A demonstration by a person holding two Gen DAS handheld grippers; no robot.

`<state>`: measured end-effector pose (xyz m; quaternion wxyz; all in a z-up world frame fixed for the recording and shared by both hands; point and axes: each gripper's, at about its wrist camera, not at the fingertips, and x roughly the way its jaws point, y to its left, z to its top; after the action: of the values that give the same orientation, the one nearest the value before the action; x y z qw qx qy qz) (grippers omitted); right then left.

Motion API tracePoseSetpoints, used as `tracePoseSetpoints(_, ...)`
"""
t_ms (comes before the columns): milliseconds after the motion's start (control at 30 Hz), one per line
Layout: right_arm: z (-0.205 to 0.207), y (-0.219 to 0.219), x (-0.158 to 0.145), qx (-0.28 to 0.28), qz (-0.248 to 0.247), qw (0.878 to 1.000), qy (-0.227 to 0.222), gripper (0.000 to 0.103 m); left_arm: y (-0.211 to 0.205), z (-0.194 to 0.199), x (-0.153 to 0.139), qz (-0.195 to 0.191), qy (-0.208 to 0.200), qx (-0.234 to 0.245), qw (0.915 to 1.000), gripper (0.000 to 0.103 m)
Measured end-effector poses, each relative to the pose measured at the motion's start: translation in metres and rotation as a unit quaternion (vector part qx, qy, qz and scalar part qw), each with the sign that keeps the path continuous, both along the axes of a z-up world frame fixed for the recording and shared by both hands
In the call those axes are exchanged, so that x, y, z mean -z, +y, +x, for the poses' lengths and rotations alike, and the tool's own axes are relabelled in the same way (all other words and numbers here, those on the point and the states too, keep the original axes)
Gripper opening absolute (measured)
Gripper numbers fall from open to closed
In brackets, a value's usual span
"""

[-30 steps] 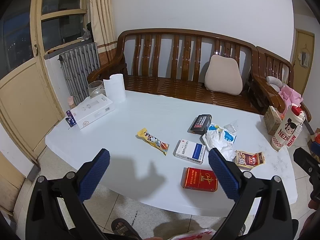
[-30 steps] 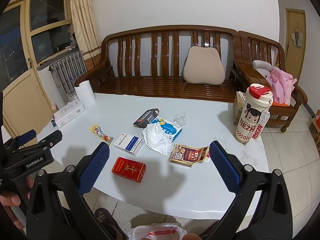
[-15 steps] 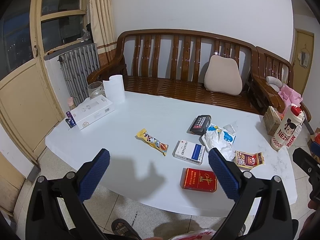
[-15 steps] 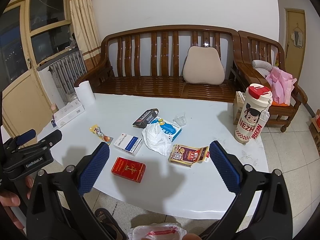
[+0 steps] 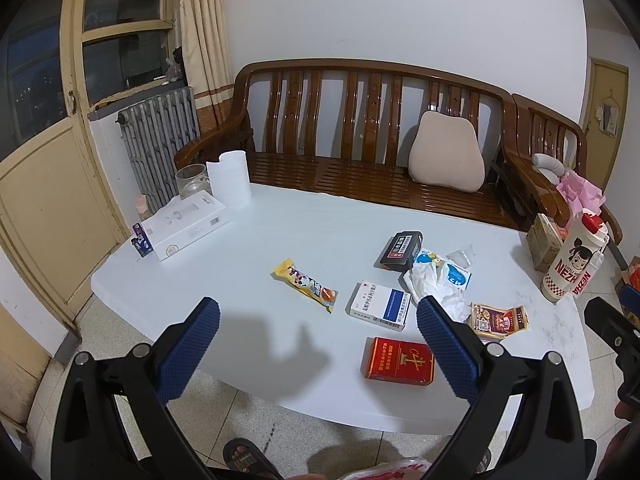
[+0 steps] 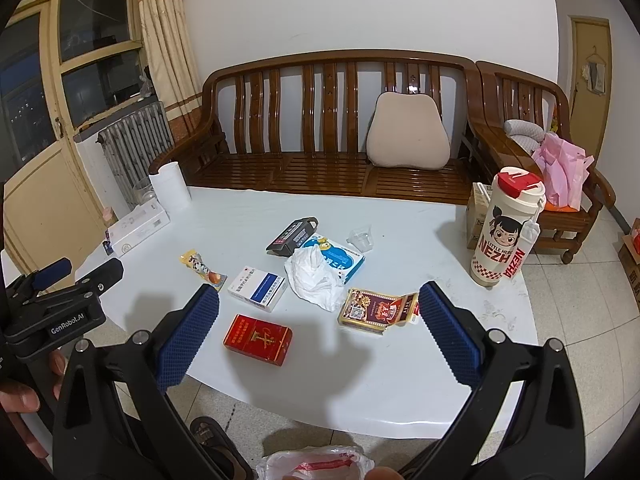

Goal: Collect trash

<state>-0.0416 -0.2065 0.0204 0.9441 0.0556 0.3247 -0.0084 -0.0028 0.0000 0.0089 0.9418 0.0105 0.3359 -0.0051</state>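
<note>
Right wrist view has the litter spread across the near half of the white table: a red cigarette pack closest to the edge, a torn brown snack wrapper to its right, a crumpled white tissue lying against a blue-and-white box, a white medicine box, a yellow candy wrapper further left, and a black carton behind. Nothing picked up yet, by the look of it.

Right gripper hangs over the table's near edge, jaws spread wide and empty, with the red pack and snack wrapper showing between its blue pads. Left gripper is likewise wide open and holding nothing, above the bare tabletop left of the red pack.

A thin plastic bag peeks in at the bottom, below table level; probably where the trash goes. Best play here: take the nearest piece first, drop the jaws squarely over the red pack's narrow side, and close firmly. The flat wrappers look trickier, since they lie flush on the surface, so come in low and pinch a raised edge. The tall cartoon tumbler looks like a keeper.
</note>
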Motion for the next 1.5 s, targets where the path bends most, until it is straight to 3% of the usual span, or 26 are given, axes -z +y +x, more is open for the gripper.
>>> tracePoseSetpoints(1500,-0.0002,0.0028,0.0034,0.004,-0.002,1.0,0.007,0.098,0.0038,0.0017,0.0077,-0.003,0.004,0.002,1.0,0.096)
